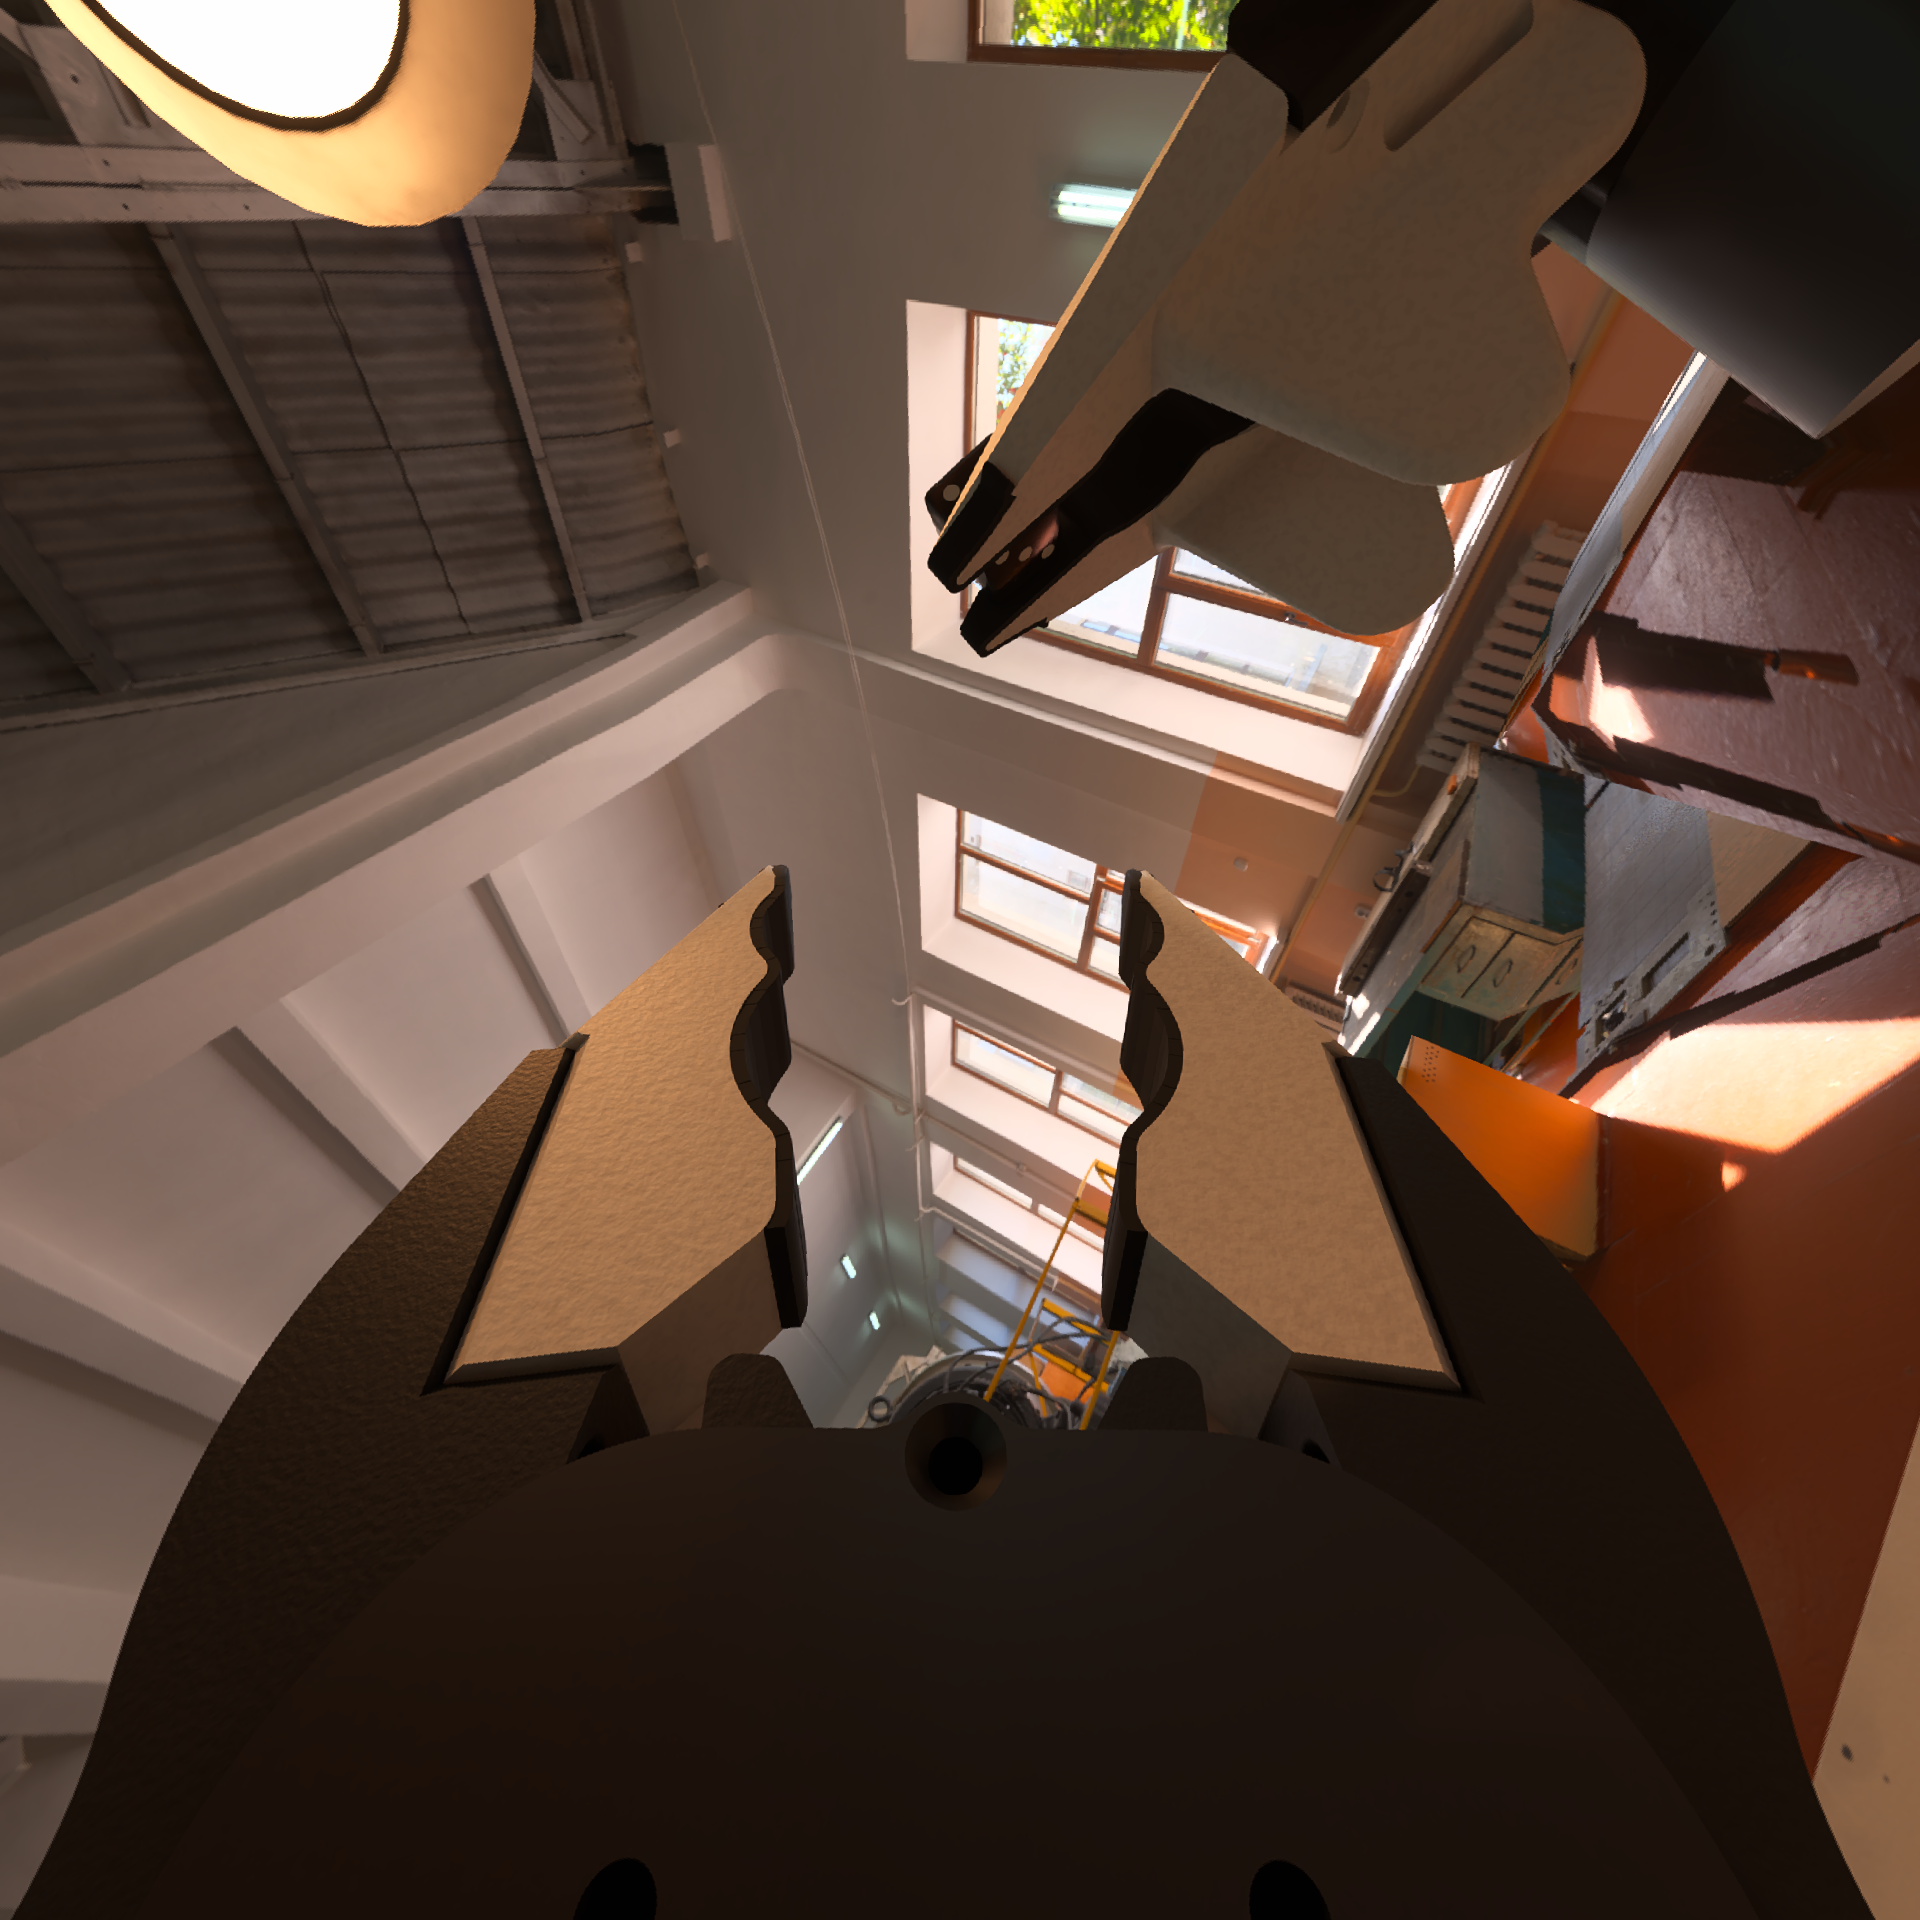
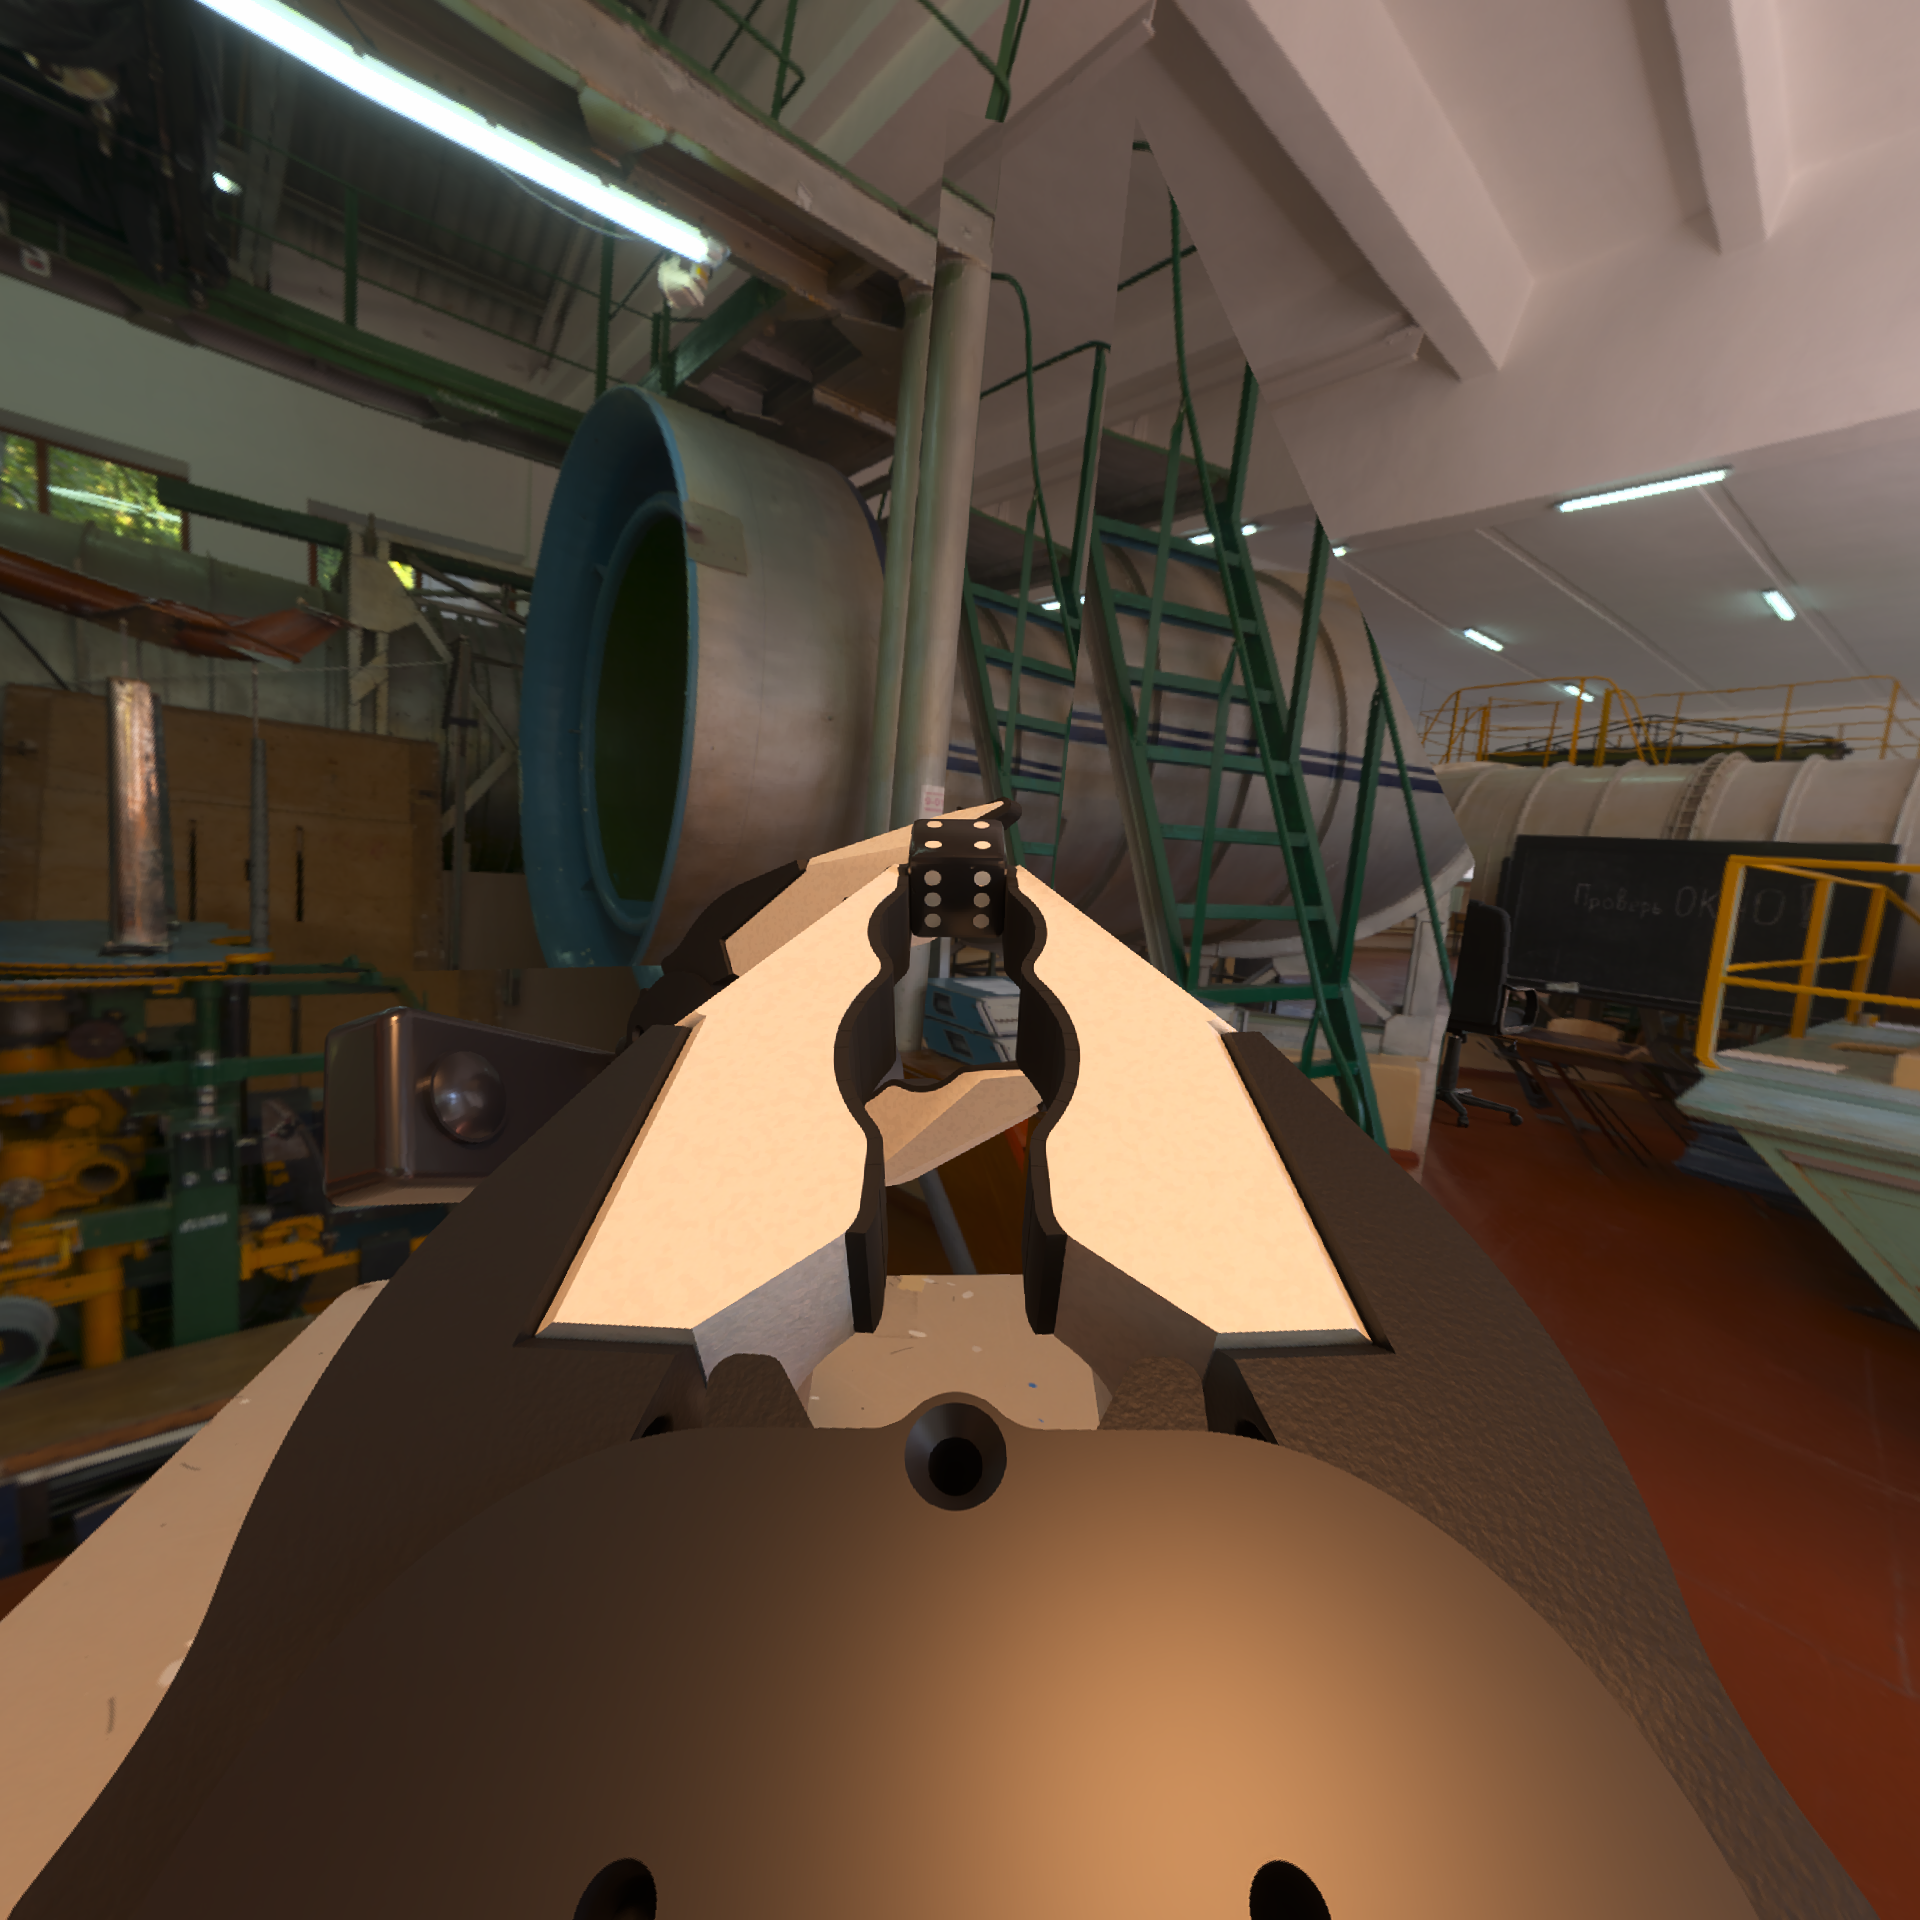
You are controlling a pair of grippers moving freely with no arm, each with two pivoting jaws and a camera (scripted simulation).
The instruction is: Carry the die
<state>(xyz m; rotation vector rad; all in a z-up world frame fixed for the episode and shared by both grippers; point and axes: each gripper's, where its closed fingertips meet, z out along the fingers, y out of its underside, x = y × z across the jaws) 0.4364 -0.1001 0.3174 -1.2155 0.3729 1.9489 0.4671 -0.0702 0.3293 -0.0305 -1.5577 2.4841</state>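
Pointing up at the ceiling and high windows, the left gripper (image 1: 954,883) has its two tan fingers spread wide, with clear air between the dark wavy pads and nothing held. Up at the left of its view glows a round lamp (image 1: 260,62). Further right, near the top, the right gripper (image 1: 977,582) comes in from the upper right corner, its dark tips pinched close together; the die cannot be made out from this side. Past it, on the far right, lie an orange floor (image 1: 1507,1174) and some grey-green cabinets (image 1: 1496,935), all seen tilted.

In the right wrist view, yellow and green machinery (image 2: 125,1143) fills the left edge, and just in from it sits a dark metal body with a round lens (image 2: 468,1096), which belongs to the left gripper. A big grey drum with a blue rim (image 2: 644,665) stands behind. In the middle, the right gripper (image 2: 956,894) is closed almost fully, and its fingertips (image 2: 883,904) clamp the die (image 2: 956,878) from both sides. The die is black with white pips, held right at the very tips, well up off the pale tabletop (image 2: 951,1340) seen low between the fingers. A tan finger of the left gripper crosses behind the gap. To the right rise green stairs (image 2: 1205,727), then a yellow railing (image 2: 1797,935) over the red floor.
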